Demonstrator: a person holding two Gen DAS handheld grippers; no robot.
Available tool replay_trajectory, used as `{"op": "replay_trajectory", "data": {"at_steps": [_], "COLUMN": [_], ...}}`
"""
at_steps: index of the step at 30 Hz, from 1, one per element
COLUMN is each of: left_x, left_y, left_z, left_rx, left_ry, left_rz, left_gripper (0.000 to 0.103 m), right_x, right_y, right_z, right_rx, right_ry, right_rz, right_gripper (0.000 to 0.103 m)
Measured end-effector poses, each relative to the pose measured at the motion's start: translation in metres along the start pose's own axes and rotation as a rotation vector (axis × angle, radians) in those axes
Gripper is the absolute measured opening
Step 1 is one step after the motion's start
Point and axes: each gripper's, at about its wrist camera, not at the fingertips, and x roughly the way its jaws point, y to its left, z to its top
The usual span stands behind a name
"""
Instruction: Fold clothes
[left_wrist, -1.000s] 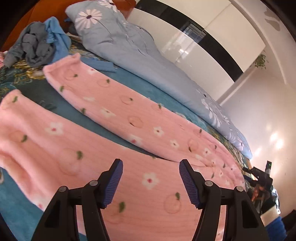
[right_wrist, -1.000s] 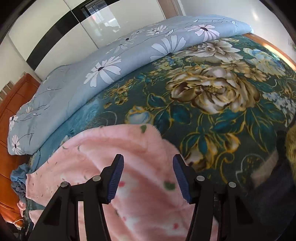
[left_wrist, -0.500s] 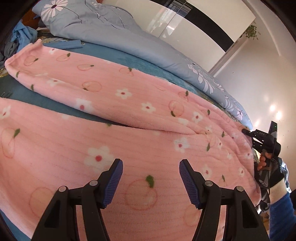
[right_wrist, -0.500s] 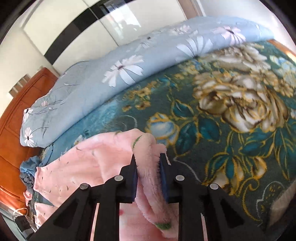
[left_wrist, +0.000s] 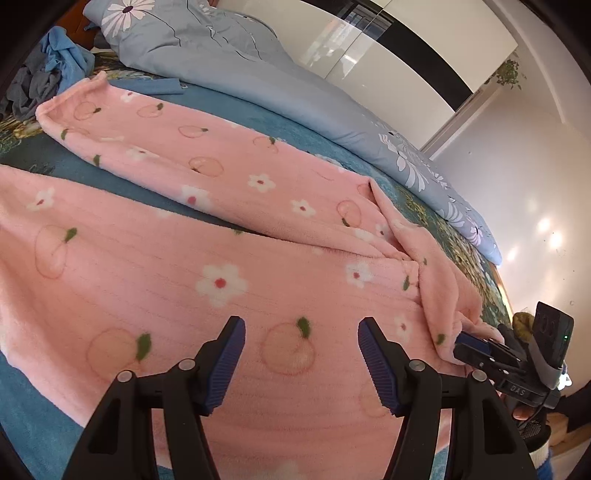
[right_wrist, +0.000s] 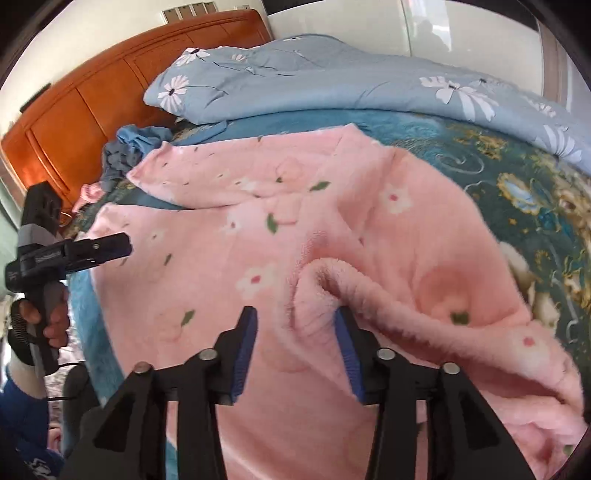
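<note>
Pink fleece pajama pants (left_wrist: 229, 206), peach-and-flower print, lie spread on the bed (left_wrist: 33, 158), two legs splayed apart in a V with teal bedspread showing between them. Waist end is at the right gripper's side, cuffs toward the headboard (right_wrist: 85, 96).

Left gripper (left_wrist: 301, 356): jaws wide apart, nothing between them, hovering over the near leg, which fills the space ahead of and under the jaws. Probably waiting to pin or pick the leg once the other side is set.

Right gripper (right_wrist: 295, 343): jaws parted in its own view, a raised fold of fleece bunched just ahead of them, touching the right jaw. In the left wrist view the same gripper (left_wrist: 476, 345) sits at the waist edge with cloth draped over its tip, and from there the tips look close together; whether it actually pinches the fabric is hard to tell, the fleece hides the contact. Own view suggests not clamped.

The pants are laid flat so one leg can be brought over the other; fold not yet started, legs well apart. Next likely: grip the waist corner and the leg edge, carry across.

Beyond the jaws: light-blue floral duvet (right_wrist: 332, 85) along the far side of the bed, a heap of blue-grey clothes (right_wrist: 129, 151) near the headboard, still unfolded.
</note>
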Motion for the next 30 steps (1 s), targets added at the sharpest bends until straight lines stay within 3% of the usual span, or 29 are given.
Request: {"op": "replay_trajectory", "data": {"at_steps": [2,9,13,16,20,24,27,30], "left_x": [-0.002,0.007,0.007,0.005,0.002,0.007,0.01,0.01], "left_y": [0.003,0.003,-0.006,-0.007,-0.005,-0.001,-0.005,-0.005], "left_z": [-0.003,-0.009,-0.01,-0.009,-0.008,-0.008,-0.01,-0.01], "left_rx": [-0.012,-0.054,-0.022,-0.013,-0.007,-0.027,-0.004,0.005], "left_ry": [-0.003,0.012,0.022,0.021,0.012,0.017,0.033,0.034], "left_rz": [-0.002,-0.029,-0.024,-0.021,-0.012,-0.015,-0.009,-0.003], "left_gripper": [0.067,0.068,0.068,0.068,0.068,0.068,0.068,0.068], "right_x": [-0.014,-0.05,-0.022,0.001,0.015,0.02,0.027,0.026], "right_y": [-0.008,-0.032,-0.016,-0.008,-0.005,-0.005,-0.011,-0.016], "right_z": [-0.007,0.001,0.018,0.026,0.019,0.01,0.013,0.024], "right_rx": [0.056,0.216,0.134,0.073,0.051,0.042,0.045,0.067], "right_ry": [-0.022,-0.132,-0.052,0.0,0.084,0.104,0.119,0.073], "right_rz": [0.045,0.064,0.068,0.018,0.02,0.046,0.006,-0.006], "right_gripper": [0.052,0.052,0.052,0.052,0.052,0.051,0.045,0.045]}}
